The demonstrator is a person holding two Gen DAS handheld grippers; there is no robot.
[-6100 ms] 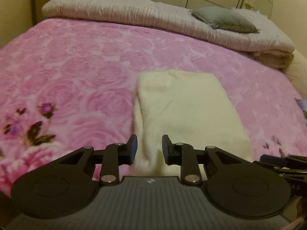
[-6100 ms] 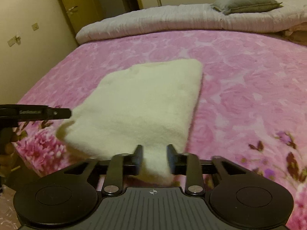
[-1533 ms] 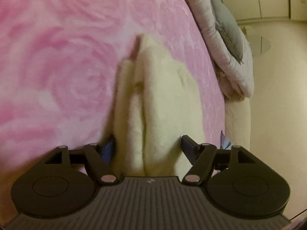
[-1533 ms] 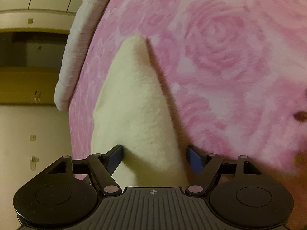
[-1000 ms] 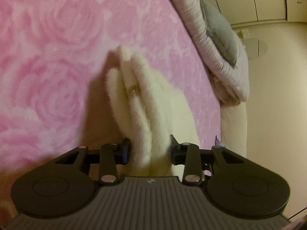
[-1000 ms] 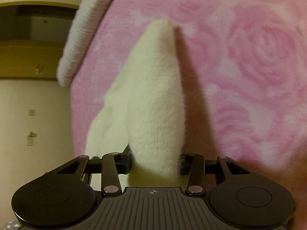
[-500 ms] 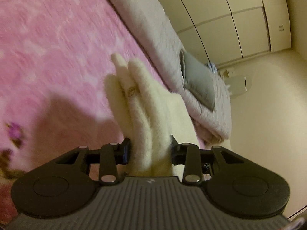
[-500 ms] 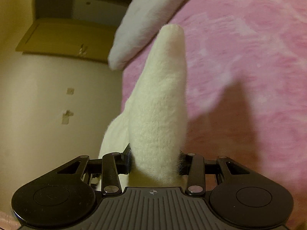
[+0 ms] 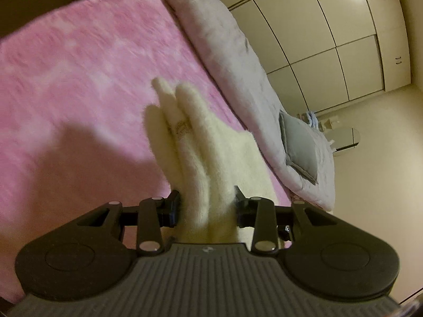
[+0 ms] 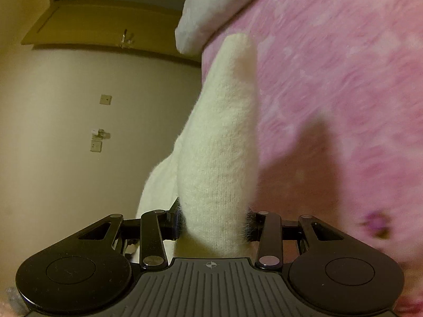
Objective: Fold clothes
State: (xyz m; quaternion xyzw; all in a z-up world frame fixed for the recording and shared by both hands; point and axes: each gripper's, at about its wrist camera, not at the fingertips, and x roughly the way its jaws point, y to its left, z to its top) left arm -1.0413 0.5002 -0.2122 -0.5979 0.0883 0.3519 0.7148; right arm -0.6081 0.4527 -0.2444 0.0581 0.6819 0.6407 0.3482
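A folded cream fuzzy garment (image 9: 201,155) is held up off the pink rose-patterned bed (image 9: 66,79). My left gripper (image 9: 207,207) is shut on one thick edge of it, its layered folds standing up between the fingers. My right gripper (image 10: 214,224) is shut on another edge of the same garment (image 10: 222,142), which rises as a tall cream fold. The garment casts a shadow on the bed (image 10: 343,79) below. Its lower part is hidden behind the grippers.
A rolled grey-white duvet (image 9: 232,60) with a grey pillow (image 9: 298,148) lies along the head of the bed. Wardrobe doors (image 9: 330,39) stand beyond it. The right wrist view shows a beige wall (image 10: 66,132) and a wooden door (image 10: 105,23).
Both grippers closed on the garment's edges about a second ago and have since lifted it off the bed. The views have tilted up toward the wardrobe and wall.
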